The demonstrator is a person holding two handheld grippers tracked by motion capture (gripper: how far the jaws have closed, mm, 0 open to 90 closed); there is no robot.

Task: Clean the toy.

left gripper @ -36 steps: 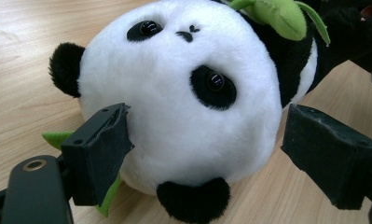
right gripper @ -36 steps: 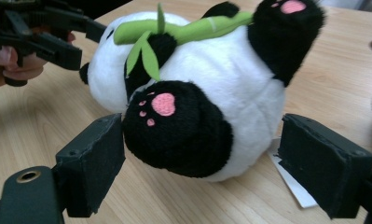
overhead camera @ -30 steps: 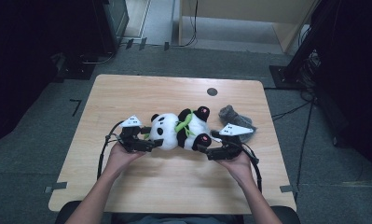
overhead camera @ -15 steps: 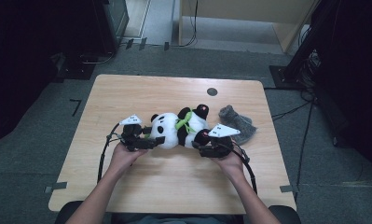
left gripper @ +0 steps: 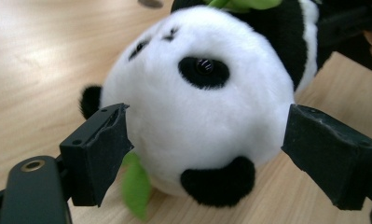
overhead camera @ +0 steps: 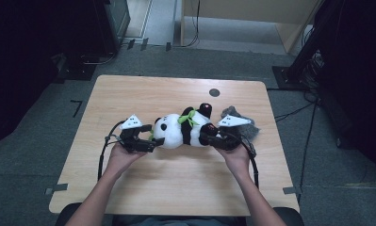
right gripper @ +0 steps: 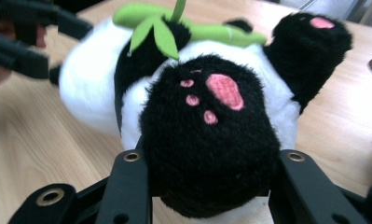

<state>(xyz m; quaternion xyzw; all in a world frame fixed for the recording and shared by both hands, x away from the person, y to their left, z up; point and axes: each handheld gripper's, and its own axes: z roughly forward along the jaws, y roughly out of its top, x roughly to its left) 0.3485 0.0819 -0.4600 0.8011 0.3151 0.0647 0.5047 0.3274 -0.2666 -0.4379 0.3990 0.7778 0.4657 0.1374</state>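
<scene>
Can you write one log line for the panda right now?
black-and-white plush panda: lying on wooden table | right hand-held gripper: just closed on foot | left hand-held gripper: open around head

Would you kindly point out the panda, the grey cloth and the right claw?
panda (overhead camera: pixel 176 134): high view, on its white head.
grey cloth (overhead camera: pixel 248 127): high view, on the crumpled part beyond the right claw's plate.
right claw (right gripper: pixel 207 186): right gripper view, midway between the jaws, pressed on the panda's black foot.

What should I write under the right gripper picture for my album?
Right gripper shut on the panda's black foot with pink pads.
</scene>
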